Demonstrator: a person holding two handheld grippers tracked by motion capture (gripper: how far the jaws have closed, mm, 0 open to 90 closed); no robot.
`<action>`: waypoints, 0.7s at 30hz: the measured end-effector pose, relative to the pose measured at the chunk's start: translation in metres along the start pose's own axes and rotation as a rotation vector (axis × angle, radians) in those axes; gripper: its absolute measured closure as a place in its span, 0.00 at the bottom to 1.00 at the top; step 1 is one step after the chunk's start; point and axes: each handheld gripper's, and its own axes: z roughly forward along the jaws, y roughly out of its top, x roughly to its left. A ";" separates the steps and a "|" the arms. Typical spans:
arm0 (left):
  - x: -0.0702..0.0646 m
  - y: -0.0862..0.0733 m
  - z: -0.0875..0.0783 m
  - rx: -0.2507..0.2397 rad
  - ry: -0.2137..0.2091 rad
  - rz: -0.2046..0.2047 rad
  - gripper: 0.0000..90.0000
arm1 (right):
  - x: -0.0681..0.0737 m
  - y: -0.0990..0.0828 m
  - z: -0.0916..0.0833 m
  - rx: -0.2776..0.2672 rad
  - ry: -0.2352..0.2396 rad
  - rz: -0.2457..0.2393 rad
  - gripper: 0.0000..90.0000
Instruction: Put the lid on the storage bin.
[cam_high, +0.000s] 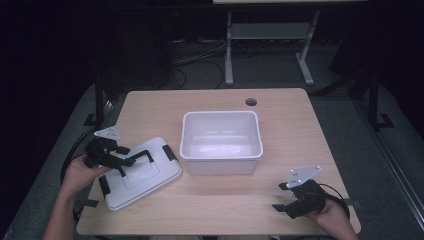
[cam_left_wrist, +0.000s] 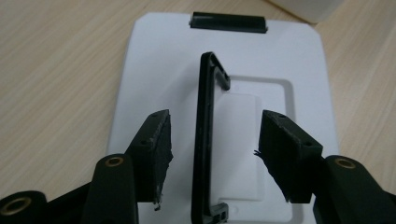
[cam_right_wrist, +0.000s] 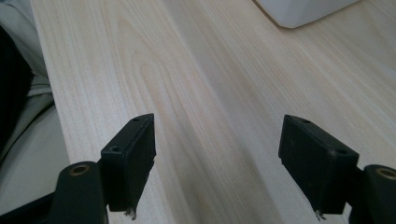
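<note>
Lid handle (cam_left_wrist: 205, 140) between left claw (cam_left_wrist: 212, 154) pads

The lid (cam_high: 142, 172) is white with a black handle (cam_left_wrist: 205, 140) and black clips (cam_left_wrist: 229, 22) at its ends. The open bin (cam_high: 221, 142) is white too. The bench (cam_high: 280, 200) is pale wood with a fine grain. Both grippers' fingers (cam_left_wrist: 154, 149) are matt black, with brass-coloured pivots.
</note>
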 end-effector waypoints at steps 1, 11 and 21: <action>0.001 0.000 0.002 0.011 -0.003 0.003 0.51 | 0.000 0.000 0.000 -0.002 0.002 -0.001 0.30; 0.006 0.000 0.013 0.065 -0.041 -0.007 0.66 | 0.000 -0.002 0.001 -0.005 0.004 -0.004 0.30; 0.004 0.004 0.013 0.072 -0.045 0.019 0.79 | 0.000 -0.003 0.001 -0.012 0.006 -0.004 0.30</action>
